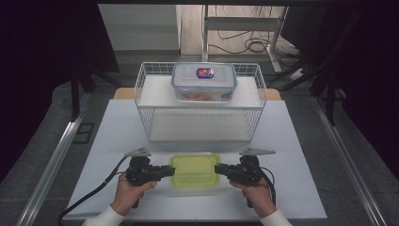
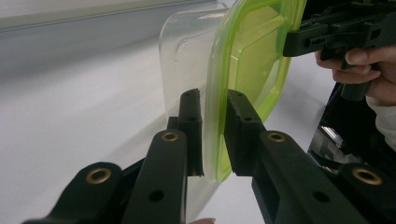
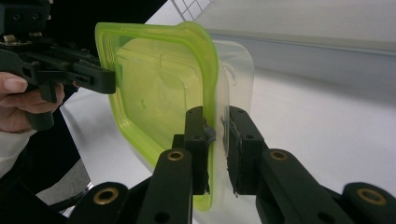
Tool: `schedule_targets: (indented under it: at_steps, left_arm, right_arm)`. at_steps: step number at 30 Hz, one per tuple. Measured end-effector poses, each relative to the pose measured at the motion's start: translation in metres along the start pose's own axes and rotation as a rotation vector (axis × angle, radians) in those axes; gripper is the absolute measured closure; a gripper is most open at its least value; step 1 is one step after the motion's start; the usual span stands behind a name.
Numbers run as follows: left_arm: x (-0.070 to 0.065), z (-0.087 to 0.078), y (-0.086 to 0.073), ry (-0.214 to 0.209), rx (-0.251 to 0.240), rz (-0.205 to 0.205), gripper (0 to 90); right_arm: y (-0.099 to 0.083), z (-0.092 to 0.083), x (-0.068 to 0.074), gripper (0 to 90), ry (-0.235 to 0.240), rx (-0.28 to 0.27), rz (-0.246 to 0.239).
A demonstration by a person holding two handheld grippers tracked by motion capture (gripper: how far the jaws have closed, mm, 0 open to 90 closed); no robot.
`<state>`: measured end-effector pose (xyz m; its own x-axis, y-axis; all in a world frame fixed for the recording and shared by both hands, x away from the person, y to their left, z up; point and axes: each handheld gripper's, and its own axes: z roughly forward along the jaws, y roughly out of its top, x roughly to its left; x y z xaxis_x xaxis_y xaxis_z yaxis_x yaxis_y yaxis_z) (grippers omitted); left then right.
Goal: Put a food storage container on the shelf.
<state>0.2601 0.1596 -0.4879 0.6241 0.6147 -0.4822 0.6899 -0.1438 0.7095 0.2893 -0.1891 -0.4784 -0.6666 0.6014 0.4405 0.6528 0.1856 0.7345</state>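
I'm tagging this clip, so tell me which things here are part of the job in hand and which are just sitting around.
In the job:
green-lidded container
left gripper, fingers on its rim
right gripper, fingers on its opposite rim

Just sitting around:
wire basket
blue-lidded box on its shelf
cables on the floor

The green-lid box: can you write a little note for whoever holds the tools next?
Left tool: shut on the left rim of the green-lid box.
Right tool: shut on its right rim.
The box sits at the table's near edge, in front of the white wire rack. A blue-lid box is on the rack's top shelf.
Done: both rims gripped.
Left: probably lift it level and move it, perhaps into the rack's lower shelf.
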Motion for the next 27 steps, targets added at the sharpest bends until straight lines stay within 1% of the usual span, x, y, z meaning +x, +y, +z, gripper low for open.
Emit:
schedule_targets:
  at_steps: [9, 11, 13, 17, 21, 24, 27]
  left_arm:
    - [0.000, -0.004, 0.004, -0.015, -0.019, 0.002, 78.3]
    - [-0.002, -0.006, 0.006, -0.008, -0.017, 0.017, 78.3]
    - [-0.005, -0.007, 0.009, -0.002, -0.021, 0.034, 78.2]
    - [-0.006, -0.007, 0.014, -0.012, -0.026, 0.035, 78.1]
    - [-0.004, -0.007, 0.015, -0.013, -0.025, 0.032, 78.3]
    - [-0.004, -0.010, 0.018, -0.017, -0.034, 0.029, 78.3]
    - [-0.007, -0.013, 0.025, -0.008, -0.039, 0.047, 78.3]
  right_arm:
    - [0.003, -0.002, 0.002, 78.9, 0.002, -0.009, -0.010]
    - [0.004, -0.003, 0.003, 78.8, 0.003, -0.013, -0.014]
    - [0.005, -0.004, 0.004, 78.9, -0.006, -0.016, -0.025]
    - [0.008, -0.007, 0.003, 78.9, -0.001, -0.029, -0.018]
    - [0.011, -0.010, 0.005, 78.8, -0.004, -0.036, -0.031]
    - [0.015, -0.010, 0.006, 78.8, 0.000, -0.040, -0.038]
    - [0.020, -0.011, 0.008, 78.9, -0.003, -0.045, -0.043]
